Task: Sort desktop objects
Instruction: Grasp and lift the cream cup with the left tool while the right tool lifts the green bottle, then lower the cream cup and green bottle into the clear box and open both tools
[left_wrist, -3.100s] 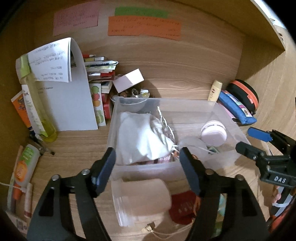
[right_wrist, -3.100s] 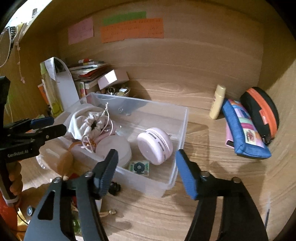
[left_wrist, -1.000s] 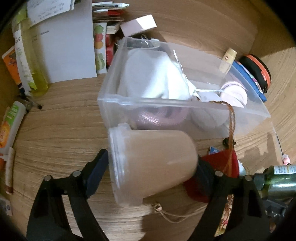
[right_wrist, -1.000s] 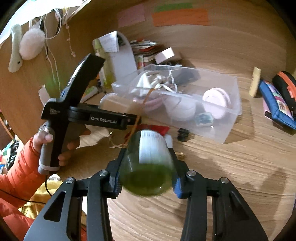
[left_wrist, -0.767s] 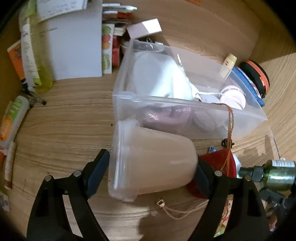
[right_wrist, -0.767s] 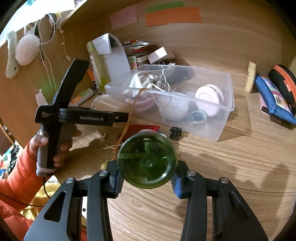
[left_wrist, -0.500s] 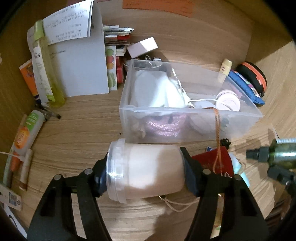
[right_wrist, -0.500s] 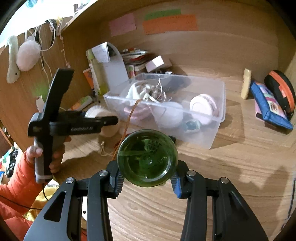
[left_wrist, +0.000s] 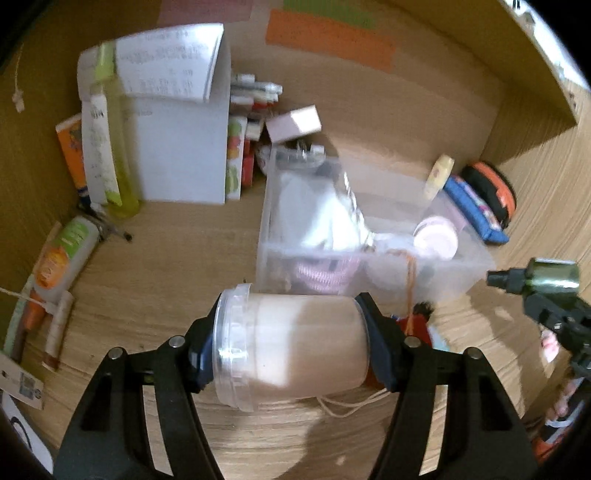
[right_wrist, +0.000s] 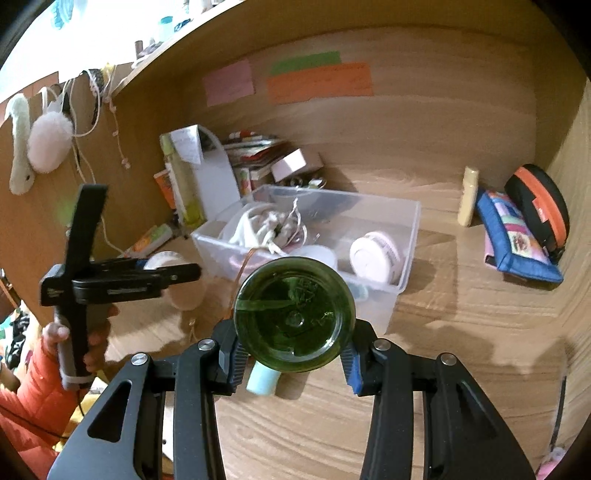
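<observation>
While the left gripper (left_wrist: 291, 350) clamps a frosted plastic jar (left_wrist: 295, 347) sideways between its fingers, lid end to the left, the right gripper (right_wrist: 293, 356) grips a green glass bottle (right_wrist: 294, 314) with its round base facing the camera. Both are held above the wooden bench (right_wrist: 461, 332), in front of a clear plastic bin (right_wrist: 406, 258). Inside the bin lie a white drawstring bag (right_wrist: 255, 227) and a round pink case (right_wrist: 375, 256). A blue pencil pouch (right_wrist: 517, 240) and a black-and-orange case (right_wrist: 543, 206) rest against the right wall.
</observation>
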